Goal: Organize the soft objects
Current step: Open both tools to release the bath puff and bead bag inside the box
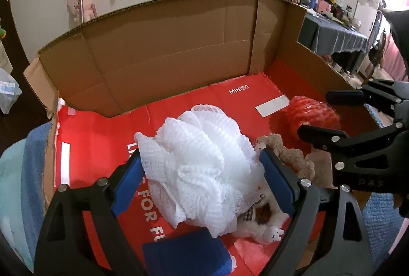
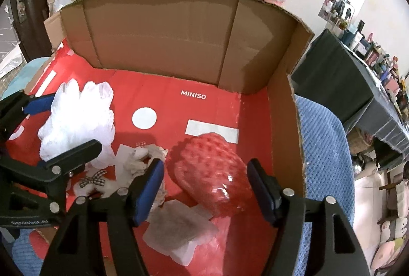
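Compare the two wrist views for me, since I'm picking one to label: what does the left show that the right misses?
Only the left wrist view shows a blue folded cloth and a small white bunny figure. Only the right wrist view shows a white foam sheet and a white circle printed on the floor of the cardboard box. Both share the white mesh puff, the red foam net and the MINISO print.
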{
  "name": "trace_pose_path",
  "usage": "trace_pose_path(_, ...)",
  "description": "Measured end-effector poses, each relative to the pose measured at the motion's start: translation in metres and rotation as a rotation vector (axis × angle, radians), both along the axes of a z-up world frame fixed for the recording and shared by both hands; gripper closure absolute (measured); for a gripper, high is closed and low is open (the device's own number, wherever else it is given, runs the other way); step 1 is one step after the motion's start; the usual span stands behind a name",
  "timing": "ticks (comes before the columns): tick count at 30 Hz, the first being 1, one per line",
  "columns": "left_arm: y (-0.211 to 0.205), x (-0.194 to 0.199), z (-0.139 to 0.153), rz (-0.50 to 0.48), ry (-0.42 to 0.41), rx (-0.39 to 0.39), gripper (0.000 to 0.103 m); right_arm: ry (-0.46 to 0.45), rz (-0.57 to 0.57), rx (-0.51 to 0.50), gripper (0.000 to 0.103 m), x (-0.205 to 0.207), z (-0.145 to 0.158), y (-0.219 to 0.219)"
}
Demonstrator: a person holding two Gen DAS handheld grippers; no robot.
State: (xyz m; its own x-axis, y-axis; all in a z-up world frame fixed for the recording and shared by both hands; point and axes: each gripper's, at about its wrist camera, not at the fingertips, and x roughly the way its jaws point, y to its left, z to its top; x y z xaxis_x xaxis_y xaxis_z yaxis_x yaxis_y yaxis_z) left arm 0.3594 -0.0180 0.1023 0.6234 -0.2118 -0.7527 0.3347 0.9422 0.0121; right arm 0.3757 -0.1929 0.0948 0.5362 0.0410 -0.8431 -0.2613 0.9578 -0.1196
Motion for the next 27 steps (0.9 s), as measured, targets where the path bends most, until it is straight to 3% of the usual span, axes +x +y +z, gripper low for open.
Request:
trace_pose_path(17, 0.015, -0.008, 0.025, 0.046, -0.057, -0.074, 0.01, -0.055, -0.011, 0.048, 0.031, -0.015, 0.026, -0.01)
trace_pose_path(24, 0.021, -0.036, 0.044, 0.07, -0.111, -0.086, 0.01, -0.109, -0.02, 0.12, 0.03, -0.039, 0.047, -0.02)
trace_pose_path(27, 0.023, -0.055, 0.053, 0.077, -0.144, -0.09, 0.01, -0.155, -0.021, 0.133, 0.025, -0.056, 0.06, -0.024)
